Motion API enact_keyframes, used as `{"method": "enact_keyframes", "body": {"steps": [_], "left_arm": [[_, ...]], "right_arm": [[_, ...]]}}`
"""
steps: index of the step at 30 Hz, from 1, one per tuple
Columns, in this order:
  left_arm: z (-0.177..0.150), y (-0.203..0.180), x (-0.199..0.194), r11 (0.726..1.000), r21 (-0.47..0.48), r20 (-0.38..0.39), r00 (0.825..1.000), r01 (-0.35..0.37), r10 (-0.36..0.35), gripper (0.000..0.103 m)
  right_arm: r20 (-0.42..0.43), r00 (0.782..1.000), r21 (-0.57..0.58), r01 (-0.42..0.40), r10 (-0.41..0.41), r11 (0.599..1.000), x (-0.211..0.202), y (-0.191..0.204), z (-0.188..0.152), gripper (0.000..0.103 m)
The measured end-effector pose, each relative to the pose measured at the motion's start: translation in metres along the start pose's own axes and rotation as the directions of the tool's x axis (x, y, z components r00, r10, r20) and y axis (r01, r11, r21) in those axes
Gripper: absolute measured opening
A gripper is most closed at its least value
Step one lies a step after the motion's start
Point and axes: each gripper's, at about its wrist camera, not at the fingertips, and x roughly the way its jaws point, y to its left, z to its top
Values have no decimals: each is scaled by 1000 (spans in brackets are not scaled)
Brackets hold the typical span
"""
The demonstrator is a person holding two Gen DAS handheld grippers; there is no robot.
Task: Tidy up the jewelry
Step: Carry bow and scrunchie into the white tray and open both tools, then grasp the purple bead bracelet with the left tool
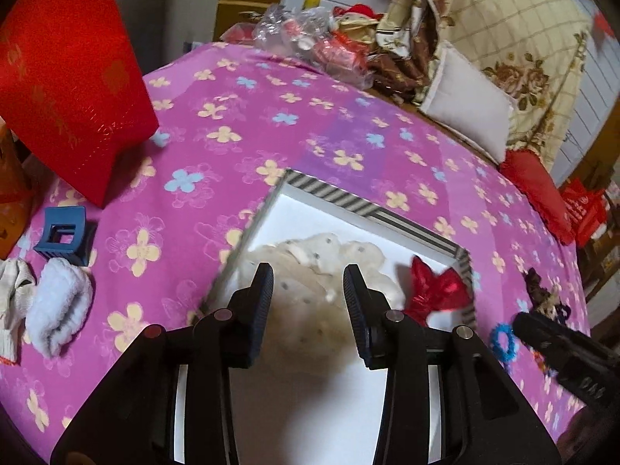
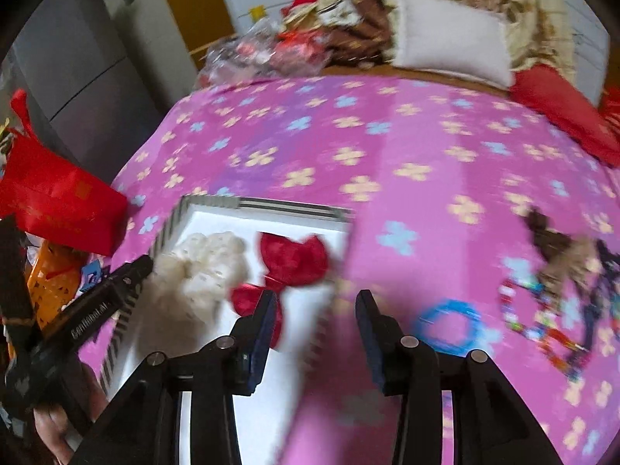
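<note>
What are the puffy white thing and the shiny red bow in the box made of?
The puffy cream-white dotted scrunchie looks like thin, matte gathered fabric, judging by its soft ruffles. The shiny red bow looks like satin or foil-like cloth, since its creases catch bright glints. Both lie in the striped-rim white box.

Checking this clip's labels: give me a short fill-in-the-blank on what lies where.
1. The red bow lies inside the ____-rimmed box.
2. Beside it in the box lies a ____ scrunchie.
3. The blue ring lies on the ____, outside the box.
4. Both grippers' jaws stand ____.

Missing: striped; white; bedspread; open
</note>
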Motion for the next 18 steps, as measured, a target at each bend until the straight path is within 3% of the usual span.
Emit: {"method": "enact_keyframes", "body": {"steps": [11, 18], "left_arm": [[-51, -79, -44, 980, 190, 54, 996, 64, -76, 37], [-96, -135, -40, 947, 275, -87, 985, 165, -147, 38]], "right_arm": [[31, 994, 172, 99, -106, 980, -81, -147, -82, 43], [13, 991, 219, 130, -136, 967, -94, -207, -134, 43]]}}
